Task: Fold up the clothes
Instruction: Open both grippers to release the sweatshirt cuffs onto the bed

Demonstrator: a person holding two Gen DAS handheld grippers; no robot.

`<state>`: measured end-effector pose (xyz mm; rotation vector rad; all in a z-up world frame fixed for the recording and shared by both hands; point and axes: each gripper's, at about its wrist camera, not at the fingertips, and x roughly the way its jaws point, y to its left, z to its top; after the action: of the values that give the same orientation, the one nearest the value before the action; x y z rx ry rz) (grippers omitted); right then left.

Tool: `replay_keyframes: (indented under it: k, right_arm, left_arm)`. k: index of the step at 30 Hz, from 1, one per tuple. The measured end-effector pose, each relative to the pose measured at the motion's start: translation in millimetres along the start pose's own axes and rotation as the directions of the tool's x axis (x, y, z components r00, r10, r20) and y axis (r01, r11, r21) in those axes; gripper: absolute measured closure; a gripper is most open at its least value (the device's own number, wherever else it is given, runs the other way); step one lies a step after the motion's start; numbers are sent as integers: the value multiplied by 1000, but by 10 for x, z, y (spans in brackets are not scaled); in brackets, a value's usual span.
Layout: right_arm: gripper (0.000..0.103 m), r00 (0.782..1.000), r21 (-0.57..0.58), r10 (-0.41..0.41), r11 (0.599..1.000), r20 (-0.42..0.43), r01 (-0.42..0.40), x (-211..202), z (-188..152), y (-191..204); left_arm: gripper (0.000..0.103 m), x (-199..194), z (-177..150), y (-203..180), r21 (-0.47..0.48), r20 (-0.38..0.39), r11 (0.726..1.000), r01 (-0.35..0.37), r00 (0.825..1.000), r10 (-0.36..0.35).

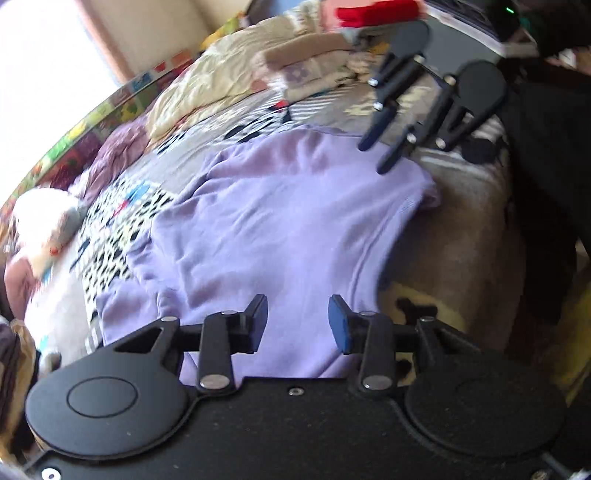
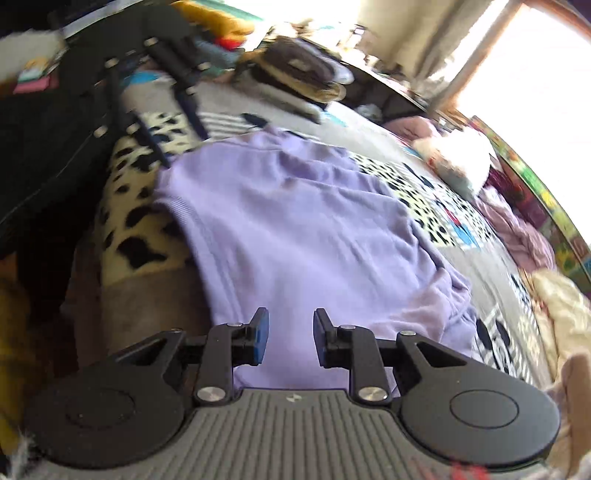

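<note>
A lilac top lies spread on a bed, partly folded, with its ribbed hem toward the bed's near edge. My left gripper hovers just over one end of it, open, with nothing between its blue pads. In the right wrist view the same lilac top fills the middle. My right gripper is open above its other end, also with nothing between its pads. Each gripper shows in the other's view: the right gripper by the top's far corner, the left gripper at the opposite corner.
The bedspread has black spots and stripes. A pile of folded clothes and a red item sit at the back. A white soft toy and mauve cloth lie to the left. A person's dark clothing stands at the bed's edge.
</note>
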<state>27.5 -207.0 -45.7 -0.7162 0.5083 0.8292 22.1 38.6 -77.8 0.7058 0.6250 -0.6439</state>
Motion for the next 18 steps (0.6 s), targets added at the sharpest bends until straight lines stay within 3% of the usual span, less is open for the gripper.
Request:
replay_keyframes:
  k: [3, 5, 7, 9, 11, 12, 14, 16, 18]
  right_arm:
    - [72, 999, 178, 13, 984, -30, -8, 266, -46, -106]
    - [72, 994, 64, 24, 998, -106, -18, 433, -190, 174]
    - [72, 997, -65, -26, 998, -75, 21, 347, -266, 378]
    - [75, 997, 6, 21, 1000, -80, -21, 267, -252, 269]
    - [75, 997, 75, 43, 996, -68, -38, 192, -229, 149]
    - [74, 998, 108, 43, 993, -56, -37, 157, -215, 84]
    - [74, 999, 196, 36, 980, -29, -30, 117, -161, -73]
    - [74, 1000, 297, 29, 954, 6, -30, 118, -99, -233]
    - [74, 999, 362, 20, 932, 38, -33, 167, -12, -323]
  left_arm:
    - [70, 343, 37, -27, -111, -104, 994, 6, 994, -17]
    - [70, 334, 11, -169, -76, -92, 997, -29, 995, 22]
    - [71, 270, 33, -123, -117, -88, 993, -9, 996, -1]
    - [70, 179, 44, 39, -221, -60, 975, 26, 997, -40]
    - [70, 58, 24, 217, -310, -8, 951, 25, 1000, -29]
    - [70, 3, -3, 355, -378, 17, 925, 18, 1000, -12]
    - [70, -95, -73, 662, -529, 66, 849, 5, 997, 35]
    - [70, -127, -180, 978, -674, 82, 738, -18, 992, 98]
    - [70, -130, -314, 1276, -798, 76, 602, -36, 984, 160]
